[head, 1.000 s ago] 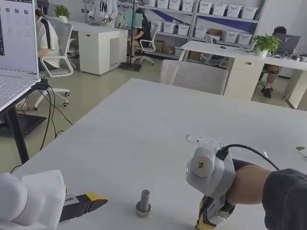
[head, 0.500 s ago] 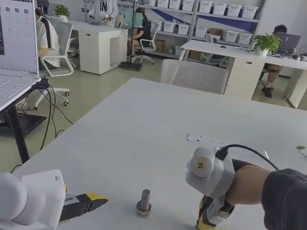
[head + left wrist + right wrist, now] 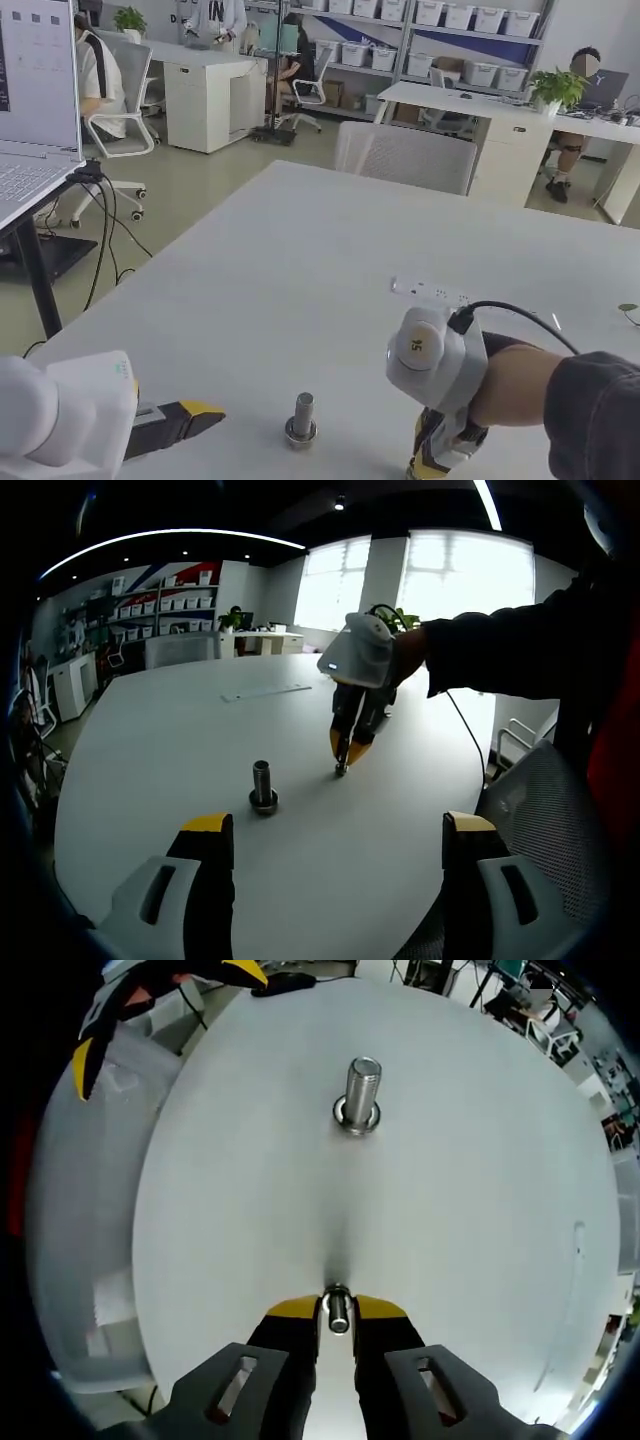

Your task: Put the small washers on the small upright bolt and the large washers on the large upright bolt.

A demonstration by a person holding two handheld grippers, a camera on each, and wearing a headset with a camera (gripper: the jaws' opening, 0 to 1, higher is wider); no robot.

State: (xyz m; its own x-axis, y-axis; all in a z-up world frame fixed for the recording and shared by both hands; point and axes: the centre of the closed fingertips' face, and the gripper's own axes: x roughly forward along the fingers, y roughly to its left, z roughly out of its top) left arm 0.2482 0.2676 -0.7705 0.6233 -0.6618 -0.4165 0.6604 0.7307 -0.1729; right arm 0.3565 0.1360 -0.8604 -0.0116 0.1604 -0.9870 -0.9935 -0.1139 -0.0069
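A large steel bolt [image 3: 300, 418] stands upright on the white table [image 3: 300, 270], with a ring around its base [image 3: 357, 1117]. My right gripper [image 3: 428, 466] points down at the tabletop to the bolt's right. It is shut on a small bolt [image 3: 338, 1310], whose end rests on the table [image 3: 341, 771]. My left gripper [image 3: 338, 826] is open and empty near the table's front edge, and it faces the large bolt [image 3: 263, 785] and the right gripper [image 3: 347, 752]. In the head view the left gripper [image 3: 185, 419] lies left of the large bolt.
A white power strip [image 3: 430, 294] lies further back on the table, and a black cable [image 3: 520, 315] runs from the right gripper. A laptop [image 3: 30, 120] stands on a side stand to the left. A grey chair [image 3: 405, 157] sits at the table's far edge.
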